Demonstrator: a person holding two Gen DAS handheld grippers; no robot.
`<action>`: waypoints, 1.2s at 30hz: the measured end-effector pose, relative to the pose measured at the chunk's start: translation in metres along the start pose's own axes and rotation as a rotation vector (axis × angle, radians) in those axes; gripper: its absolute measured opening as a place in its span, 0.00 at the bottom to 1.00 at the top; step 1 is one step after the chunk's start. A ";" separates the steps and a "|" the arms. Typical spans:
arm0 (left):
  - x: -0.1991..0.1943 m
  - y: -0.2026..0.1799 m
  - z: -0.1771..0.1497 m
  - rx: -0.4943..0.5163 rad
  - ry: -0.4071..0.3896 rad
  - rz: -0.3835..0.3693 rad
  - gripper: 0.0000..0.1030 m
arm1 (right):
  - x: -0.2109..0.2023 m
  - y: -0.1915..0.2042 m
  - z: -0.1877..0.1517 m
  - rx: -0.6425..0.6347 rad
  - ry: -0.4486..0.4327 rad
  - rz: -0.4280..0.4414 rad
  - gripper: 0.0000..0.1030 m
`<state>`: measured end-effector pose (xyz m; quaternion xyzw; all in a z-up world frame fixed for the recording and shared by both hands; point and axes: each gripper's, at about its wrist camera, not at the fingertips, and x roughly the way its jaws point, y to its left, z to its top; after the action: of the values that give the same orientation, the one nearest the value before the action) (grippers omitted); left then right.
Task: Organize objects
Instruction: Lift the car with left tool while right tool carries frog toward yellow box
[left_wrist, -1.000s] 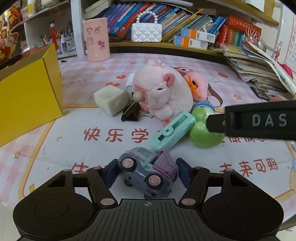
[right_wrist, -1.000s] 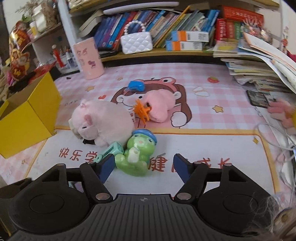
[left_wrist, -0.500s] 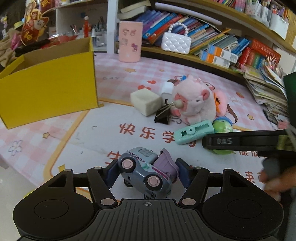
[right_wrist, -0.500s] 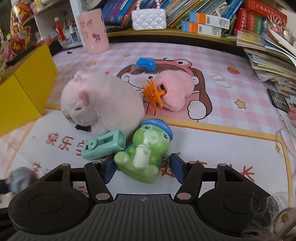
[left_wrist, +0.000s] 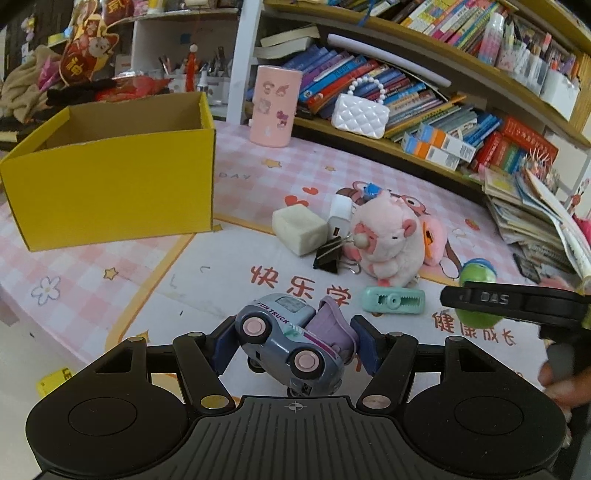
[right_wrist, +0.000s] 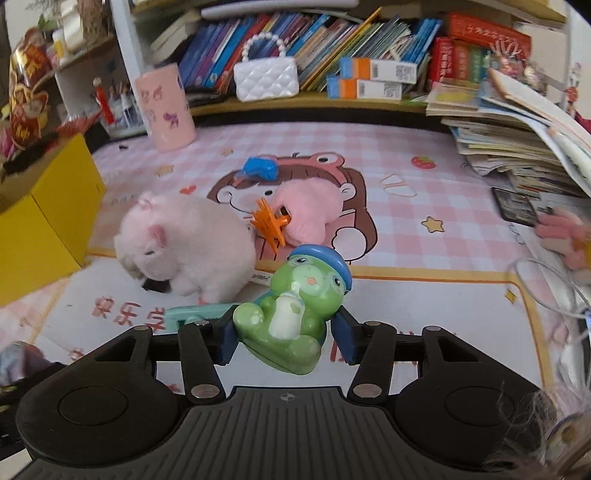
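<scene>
My left gripper (left_wrist: 293, 349) is shut on a grey-blue toy truck (left_wrist: 288, 345) with a purple back and holds it lifted above the mat. An open yellow box (left_wrist: 110, 177) stands to the far left. My right gripper (right_wrist: 284, 338) has its fingers on both sides of a green frog toy (right_wrist: 295, 314) with a blue cap; the frog fills the gap and looks gripped. A pink plush (right_wrist: 188, 247) lies just behind the frog, also in the left wrist view (left_wrist: 388, 240). The right gripper's body (left_wrist: 517, 302) crosses the left wrist view at right.
On the mat lie a teal clip (left_wrist: 393, 300), a black binder clip (left_wrist: 328, 254), a beige block (left_wrist: 299, 229), a white charger (left_wrist: 339, 216), an orange clip (right_wrist: 269, 223) and a blue clip (right_wrist: 260, 168). A pink cup (left_wrist: 275, 107), bookshelf and paper stacks (right_wrist: 517, 147) border the back.
The left gripper has risen and pulled back with the truck, bringing the yellow box into fuller view. The right gripper has moved onto the green frog and closed around it.
</scene>
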<state>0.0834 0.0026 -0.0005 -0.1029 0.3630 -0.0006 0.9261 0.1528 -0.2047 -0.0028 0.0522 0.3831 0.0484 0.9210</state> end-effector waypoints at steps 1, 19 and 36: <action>-0.001 0.002 -0.001 0.000 -0.001 -0.002 0.64 | -0.005 0.002 -0.001 0.006 -0.005 0.002 0.48; -0.073 0.115 -0.021 -0.054 -0.076 0.142 0.64 | -0.057 0.163 -0.061 -0.291 0.008 0.188 0.48; -0.121 0.178 -0.045 -0.025 -0.094 0.183 0.64 | -0.082 0.243 -0.106 -0.319 0.017 0.226 0.48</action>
<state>-0.0489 0.1775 0.0150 -0.0808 0.3272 0.0933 0.9369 0.0075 0.0317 0.0125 -0.0521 0.3701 0.2117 0.9030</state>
